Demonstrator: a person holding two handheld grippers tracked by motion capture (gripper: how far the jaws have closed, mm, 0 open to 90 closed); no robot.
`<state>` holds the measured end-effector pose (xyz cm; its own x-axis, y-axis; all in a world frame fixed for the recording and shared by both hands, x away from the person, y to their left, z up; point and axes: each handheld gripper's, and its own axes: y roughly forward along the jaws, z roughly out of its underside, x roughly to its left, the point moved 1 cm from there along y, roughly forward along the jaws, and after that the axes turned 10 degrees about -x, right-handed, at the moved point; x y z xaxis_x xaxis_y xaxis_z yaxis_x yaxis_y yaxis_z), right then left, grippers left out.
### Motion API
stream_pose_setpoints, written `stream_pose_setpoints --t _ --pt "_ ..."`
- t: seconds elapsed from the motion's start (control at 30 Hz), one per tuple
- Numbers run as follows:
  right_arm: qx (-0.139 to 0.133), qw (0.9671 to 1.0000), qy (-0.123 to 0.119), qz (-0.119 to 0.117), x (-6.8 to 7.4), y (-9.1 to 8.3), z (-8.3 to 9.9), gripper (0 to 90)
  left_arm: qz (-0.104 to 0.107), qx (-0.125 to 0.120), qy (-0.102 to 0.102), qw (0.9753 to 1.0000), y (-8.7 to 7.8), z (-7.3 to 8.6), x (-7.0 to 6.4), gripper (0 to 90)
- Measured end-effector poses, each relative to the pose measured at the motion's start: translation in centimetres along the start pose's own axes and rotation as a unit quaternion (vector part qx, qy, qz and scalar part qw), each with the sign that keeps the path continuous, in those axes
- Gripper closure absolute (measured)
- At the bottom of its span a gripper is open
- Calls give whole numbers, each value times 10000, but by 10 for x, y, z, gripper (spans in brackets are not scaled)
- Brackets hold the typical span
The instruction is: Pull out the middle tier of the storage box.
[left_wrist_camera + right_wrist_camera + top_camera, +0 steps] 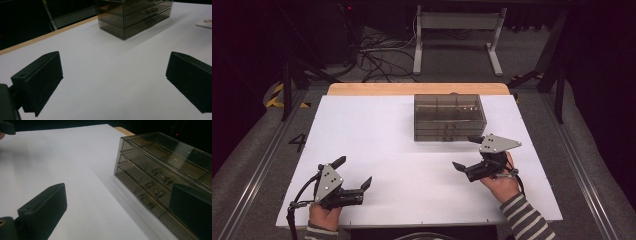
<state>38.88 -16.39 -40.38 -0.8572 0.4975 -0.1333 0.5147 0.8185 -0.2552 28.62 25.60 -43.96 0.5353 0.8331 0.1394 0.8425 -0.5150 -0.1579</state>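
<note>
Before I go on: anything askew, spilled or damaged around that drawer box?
Nothing stands out. The smoky clear drawer box sits square on the white table, its drawers shut flush and with no crack that I can see. The left tool and right tool are both open and hold nothing.

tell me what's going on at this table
A person holds a hand-held gripper in each hand over a white table. Both are open and hold nothing. The right hand-held gripper is close to the front of a smoky clear drawer box, one jaw near its drawers, which look shut. The left hand-held gripper sits apart, over bare table near the front edge.
</note>
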Motion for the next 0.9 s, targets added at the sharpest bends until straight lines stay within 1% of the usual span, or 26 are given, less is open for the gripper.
stream_pose_setpoints --t 0.03,0.1,0.13,0.37,0.53,0.63,0.67,0.7,0.77,0.8,0.83,0.87,0.9 --pt "10 10000 -24 -40 0 3 0 5 6 9 3 10000 0 0 0 16" --pt "26 10000 -29 -50 0 5 1 2 7 13 5 10000 0 0 0 16" --pt "72 9999 -54 -98 0 8 1 0 11 16 4 10000 0 0 0 16" --pt "92 9998 -31 -170 0 10 0 0 17 20 -9 10000 1 0 0 16" --pt "104 9997 -65 -213 0 9 -1 7 21 22 -3 10000 1 0 0 16" --pt "208 9987 -405 -215 4 9 -5 31 25 19 -11 10000 1 0 0 16" --pt "208 9987 -405 -215 4 9 -5 31 29 24 -18 10000 1 0 0 16" --pt "265 9971 -670 -231 7 9 -10 48 33 29 -1 10000 1 0 0 16" --pt "297 9958 -820 -266 9 10 -14 62 32 27 3 10000 1 0 -1 16" --pt "297 9958 -820 -266 9 10 -14 62 34 24 4 10000 1 0 -1 16" --pt "351 9940 -995 -292 11 10 -17 78 32 23 1 10000 1 0 0 16" --pt "351 9940 -995 -292 11 10 -17 78 32 23 1 10000 1 0 0 16" --pt "406 9922 -1125 -339 12 11 -20 89 31 24 -3 10000 1 0 0 16"
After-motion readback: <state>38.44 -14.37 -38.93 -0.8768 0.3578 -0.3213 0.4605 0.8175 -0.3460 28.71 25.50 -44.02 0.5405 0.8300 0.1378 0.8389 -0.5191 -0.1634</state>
